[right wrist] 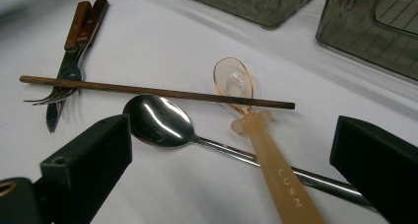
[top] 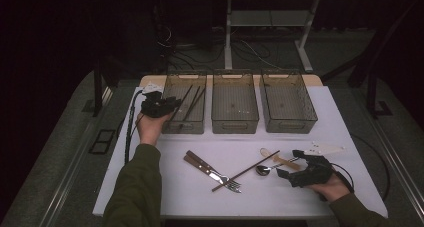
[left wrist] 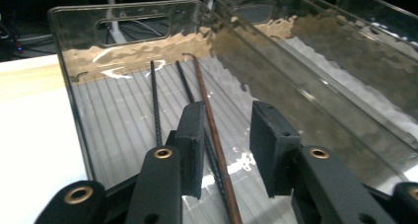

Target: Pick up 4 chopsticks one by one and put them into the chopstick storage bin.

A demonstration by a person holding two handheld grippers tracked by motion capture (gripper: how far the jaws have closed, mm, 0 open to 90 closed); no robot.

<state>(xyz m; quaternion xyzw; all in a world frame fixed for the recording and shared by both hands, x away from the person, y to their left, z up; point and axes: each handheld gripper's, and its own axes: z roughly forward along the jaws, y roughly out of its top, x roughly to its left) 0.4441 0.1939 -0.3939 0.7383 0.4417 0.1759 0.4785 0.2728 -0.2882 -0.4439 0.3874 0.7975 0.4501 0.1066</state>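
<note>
My left gripper [top: 170, 104] [left wrist: 226, 120] hovers over the near end of the left clear bin [top: 184, 127] [left wrist: 133, 46], jaws apart. A brown chopstick [left wrist: 207, 100] runs between the pads without being pinched, beside two black chopsticks [left wrist: 155, 100] lying on the bin floor. My right gripper [top: 291, 164] [right wrist: 231, 150] stands wide open low over the table. Between its jaws lie a metal spoon [top: 263, 169] [right wrist: 157, 120] and an amber plastic spoon [top: 280, 159] [right wrist: 268, 155]. A second brown chopstick [top: 245, 171] [right wrist: 148, 91] lies across the plastic spoon's bowl.
A fork and a knife with wooden handles [top: 210, 171] [right wrist: 74, 51] lie side by side at mid-table, under the chopstick's near end. The middle bin [top: 235, 122] and right bin [top: 287, 124] stand in a row at the back of the white tabletop [top: 165, 187].
</note>
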